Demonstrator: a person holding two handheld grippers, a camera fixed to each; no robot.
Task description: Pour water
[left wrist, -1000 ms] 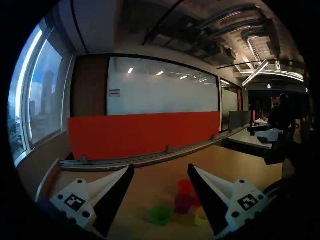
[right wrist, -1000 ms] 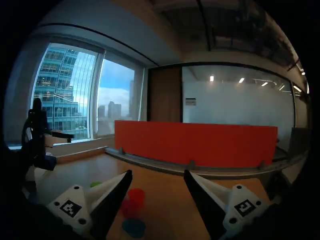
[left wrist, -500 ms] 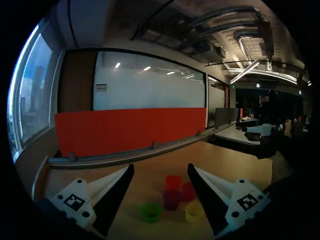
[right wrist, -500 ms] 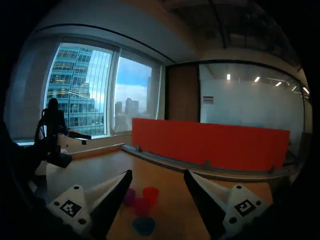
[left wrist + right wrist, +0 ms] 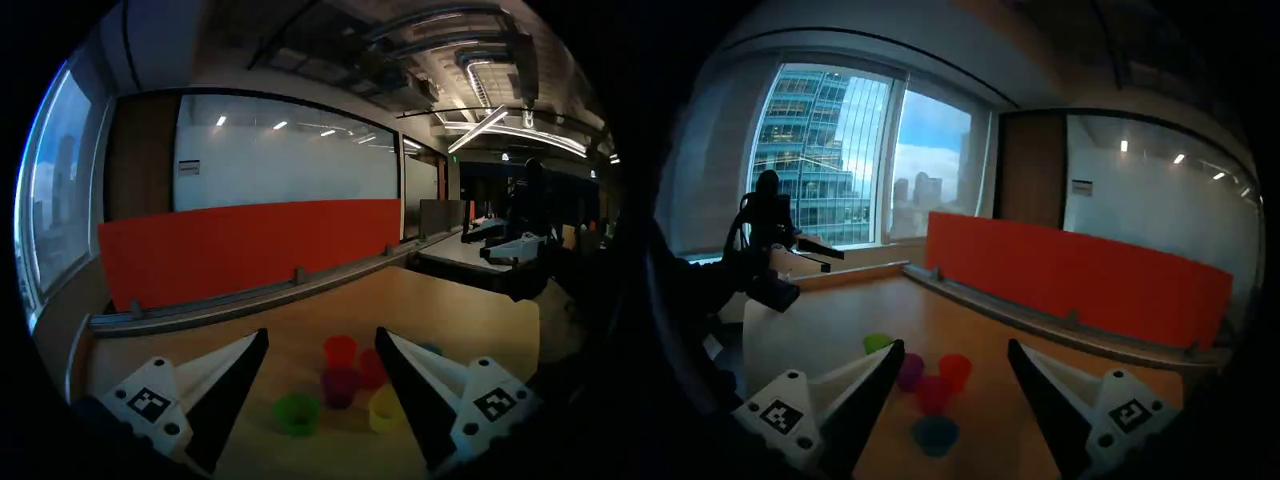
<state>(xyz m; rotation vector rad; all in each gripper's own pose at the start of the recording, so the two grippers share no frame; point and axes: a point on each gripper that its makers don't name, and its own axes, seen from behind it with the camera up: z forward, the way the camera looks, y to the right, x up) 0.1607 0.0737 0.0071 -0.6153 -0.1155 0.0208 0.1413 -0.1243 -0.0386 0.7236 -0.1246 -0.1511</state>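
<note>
Several small plastic cups stand clustered on the wooden table. In the left gripper view I see a red cup, a darker red cup, a purple cup, a green cup and a yellow cup. My left gripper hangs open above them, holding nothing. In the right gripper view the green cup, purple cup, red cup, dark red cup and a blue cup lie under my open right gripper.
An orange divider panel with a metal rail runs along the table's far edge. Large windows stand at the side. The other gripper and the hand holding it show at the left and at the right.
Both views have swung and dipped a little toward the table. The cups sit higher in each view, and the green cup has come into sight for the right gripper. Both grippers stayed open.
</note>
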